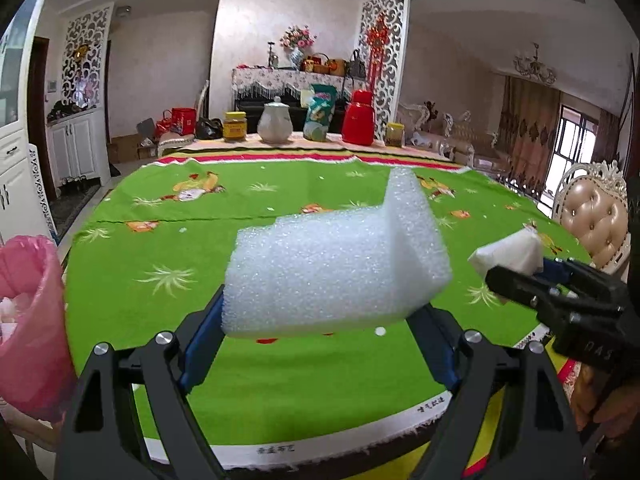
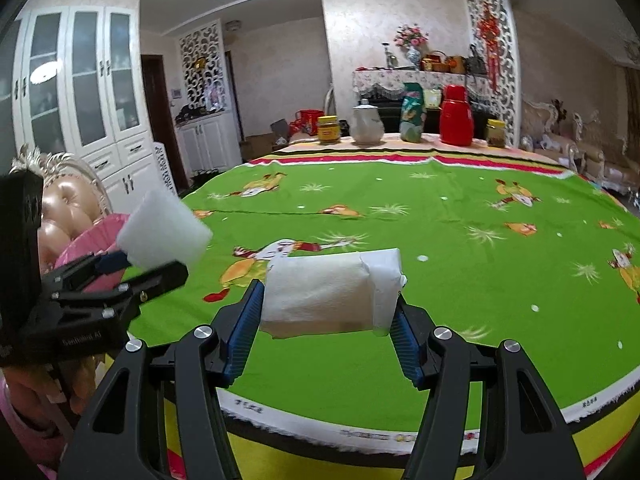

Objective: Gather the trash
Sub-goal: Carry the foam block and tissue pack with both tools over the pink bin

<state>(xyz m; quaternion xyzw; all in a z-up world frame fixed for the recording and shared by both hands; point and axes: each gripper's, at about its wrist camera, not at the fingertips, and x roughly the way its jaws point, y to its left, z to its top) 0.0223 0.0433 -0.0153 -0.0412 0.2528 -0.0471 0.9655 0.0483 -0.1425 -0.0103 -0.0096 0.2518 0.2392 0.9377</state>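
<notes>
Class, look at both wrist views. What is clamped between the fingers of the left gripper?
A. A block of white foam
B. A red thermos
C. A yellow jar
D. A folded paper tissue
A: in the left wrist view the left gripper has its blue pads pressed on either side of the white foam block, lifted off the green tablecloth.

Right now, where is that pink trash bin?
The pink-lined bin stands off the table's near left edge, at the far left of the left wrist view, just left of the left gripper holding the white foam piece.
</notes>
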